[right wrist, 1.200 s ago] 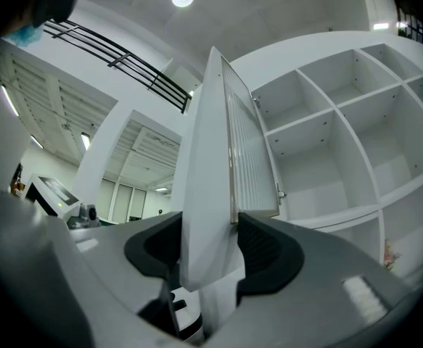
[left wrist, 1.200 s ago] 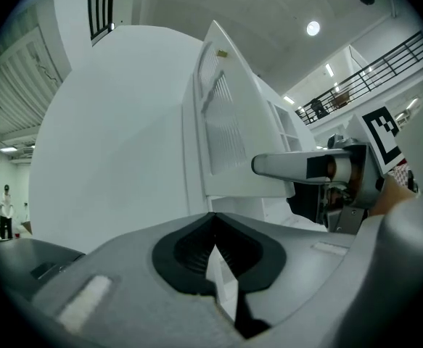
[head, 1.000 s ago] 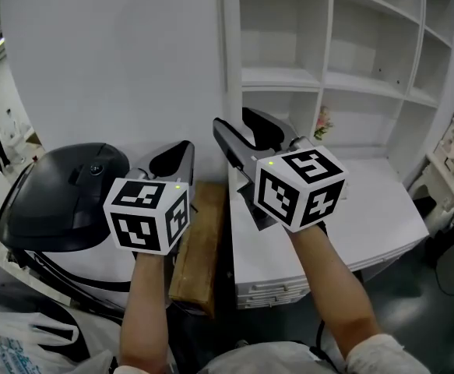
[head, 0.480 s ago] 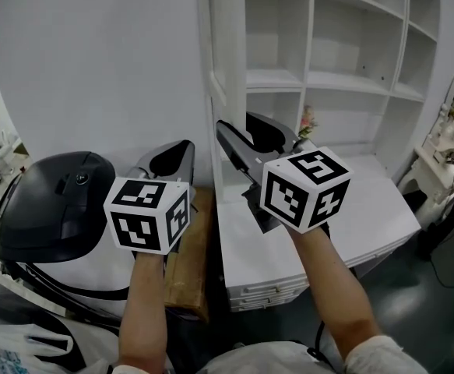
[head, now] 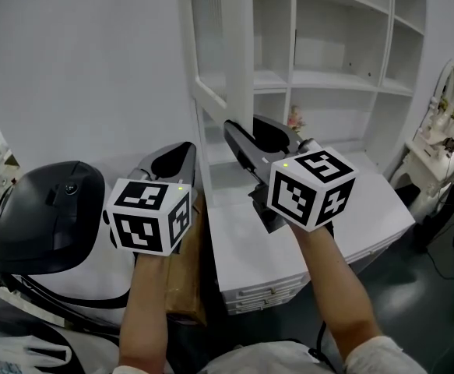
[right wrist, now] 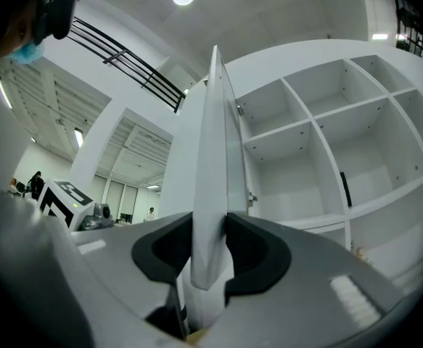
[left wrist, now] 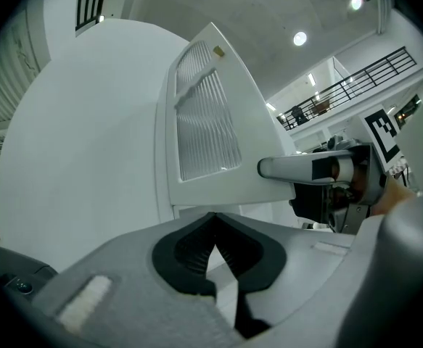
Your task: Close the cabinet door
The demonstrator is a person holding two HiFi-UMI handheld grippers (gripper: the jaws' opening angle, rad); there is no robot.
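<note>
At the white shelf cabinet (head: 343, 76) we logged the following.

- Cabinet door (head: 238, 61): swung open and standing out from the shelves. We saw it nearly edge-on between the two grippers, with its ribbed glass panel facing left.
- Right gripper (head: 242, 123): its jaws had just been closing, and both pads pressed on the door's free edge, one on each face.
- Left gripper (head: 181, 148): jaws together with nothing between them. It was held just left of the door and apart from it.
- White desktop (head: 367, 216): below the shelves.
- Wooden board (head: 181, 279): beside the desktop, under the left gripper.
- Black domed object (head: 47, 216): far left.
</note>
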